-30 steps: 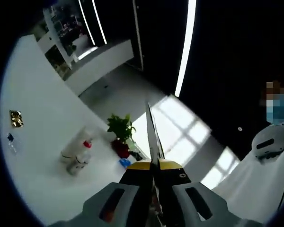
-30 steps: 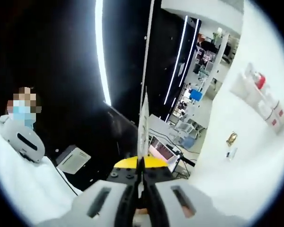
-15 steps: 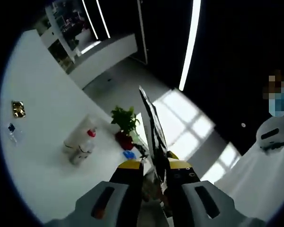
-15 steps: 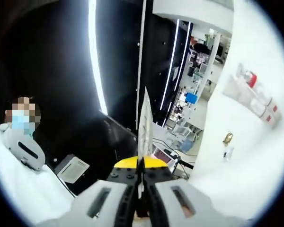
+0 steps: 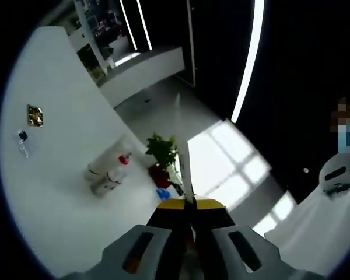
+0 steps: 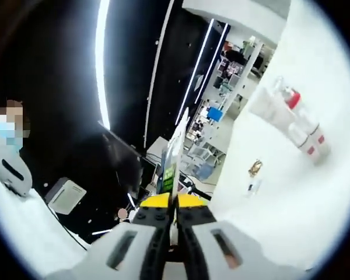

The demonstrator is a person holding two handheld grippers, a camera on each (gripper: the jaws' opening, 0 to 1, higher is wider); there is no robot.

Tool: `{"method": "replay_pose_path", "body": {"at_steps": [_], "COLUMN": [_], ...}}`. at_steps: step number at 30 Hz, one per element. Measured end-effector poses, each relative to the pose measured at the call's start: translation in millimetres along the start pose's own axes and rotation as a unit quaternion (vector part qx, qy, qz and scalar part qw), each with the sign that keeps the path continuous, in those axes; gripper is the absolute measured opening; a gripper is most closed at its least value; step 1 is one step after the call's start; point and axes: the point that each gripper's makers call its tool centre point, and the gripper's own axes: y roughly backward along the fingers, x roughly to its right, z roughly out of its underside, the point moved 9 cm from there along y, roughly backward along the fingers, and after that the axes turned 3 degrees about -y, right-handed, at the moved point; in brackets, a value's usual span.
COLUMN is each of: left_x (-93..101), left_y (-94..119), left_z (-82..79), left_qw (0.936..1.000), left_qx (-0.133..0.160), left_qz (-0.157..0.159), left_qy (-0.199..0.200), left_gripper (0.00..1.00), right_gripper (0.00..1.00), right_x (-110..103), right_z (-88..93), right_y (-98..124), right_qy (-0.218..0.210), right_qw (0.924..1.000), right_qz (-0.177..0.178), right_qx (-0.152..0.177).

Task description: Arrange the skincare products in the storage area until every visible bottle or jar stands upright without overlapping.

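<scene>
A cluster of white skincare bottles [image 5: 107,175], one with a red cap [image 5: 123,158], sits on the white table [image 5: 52,192] in the left gripper view. I cannot tell whether they stand or lie. My left gripper [image 5: 181,125] is shut on nothing, held in the air well away from them. In the right gripper view the same bottles [image 6: 286,116] with the red cap [image 6: 291,99] are at the upper right. My right gripper [image 6: 179,128] is shut and empty, also far from them.
A small gold object [image 5: 35,115] and a tiny vial [image 5: 23,143] lie apart from the bottles; they appear again as the gold object [image 6: 255,168] and vial [image 6: 250,187]. A potted plant [image 5: 163,154] stands beyond the bottles. A person in white [image 6: 11,192] is nearby.
The left jaws stood slightly apart half a second ago and are together again. Both cameras have shifted a little; the bottles have not moved on the table.
</scene>
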Motion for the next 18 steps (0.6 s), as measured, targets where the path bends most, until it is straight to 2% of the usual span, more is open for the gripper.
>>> {"method": "replay_pose_path", "body": {"at_steps": [3,6,10,18], "left_x": [-2.6,-7.5,-15.8,-32.2], "left_y": [-1.4,-3.1,-4.2,-7.4], "left_z": [-0.1,0.0,0.0,-0.4], "left_qw": [1.0000,0.9998,0.9993,0.9972], "left_qx": [0.002,0.002,0.007,0.009], "left_qz": [-0.004,-0.014,-0.030,-0.061], "left_qy": [0.008,0.012,0.023,0.042], "left_gripper": [0.00,0.00,0.00,0.00], "right_gripper": [0.06,0.11,0.22,0.36], "right_x": [3.7,6.9,10.4,24.5], "right_z": [-0.7,-1.1,-3.2,-6.3], "right_y": [-0.3,-1.1,-3.8,-4.2], "right_qy": [0.034,0.045,0.055,0.071], "right_qw": [0.9994,0.9989,0.9982,0.9964], "right_qz": [0.007,0.011,0.015,0.037], "right_qx": [0.004,-0.006,-0.016,-0.027]}}
